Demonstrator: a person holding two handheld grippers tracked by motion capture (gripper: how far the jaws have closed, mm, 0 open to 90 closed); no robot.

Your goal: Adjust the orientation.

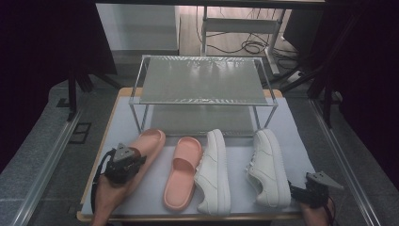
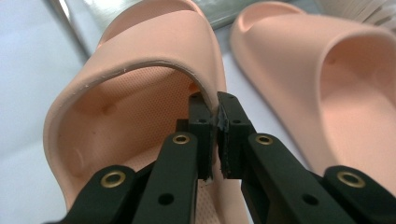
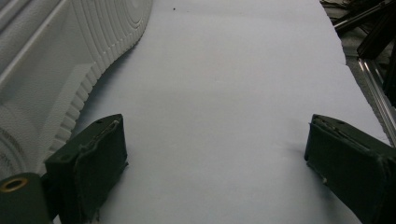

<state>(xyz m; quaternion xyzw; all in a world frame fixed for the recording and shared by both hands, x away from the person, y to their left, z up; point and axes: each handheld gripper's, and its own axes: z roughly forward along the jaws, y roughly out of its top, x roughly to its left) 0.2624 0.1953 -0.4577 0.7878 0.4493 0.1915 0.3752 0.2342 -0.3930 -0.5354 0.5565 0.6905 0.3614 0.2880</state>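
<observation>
We see a wire rack (image 1: 202, 80) behind, second pink slide (image 1: 182, 172) and two white sneakers (image 1: 214, 172) alongside, our left gripper (image 2: 218, 116) pinching the matte pink slide's (image 2: 140, 79) strap edge at the table's (image 1: 146, 197) left, right gripper (image 3: 215, 154) wide open, empty.

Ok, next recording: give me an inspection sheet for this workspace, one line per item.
Surface: pale sheet-covered table with a wooden edge.
Job's things: left pink foam slide, its strap edge pinched; its mate, the right pink foam slide, lies flat beside it.
Clutter: two white lace-up sneakers; an empty two-tier metal mesh rack at the back.
Grippers: left gripper shut on the strap; right gripper open over bare table beside a sneaker sole.
Cables: black cable trailing from the left gripper; loose cables on the floor behind.
Surroundings: dark curtains, metal floor rails.
</observation>
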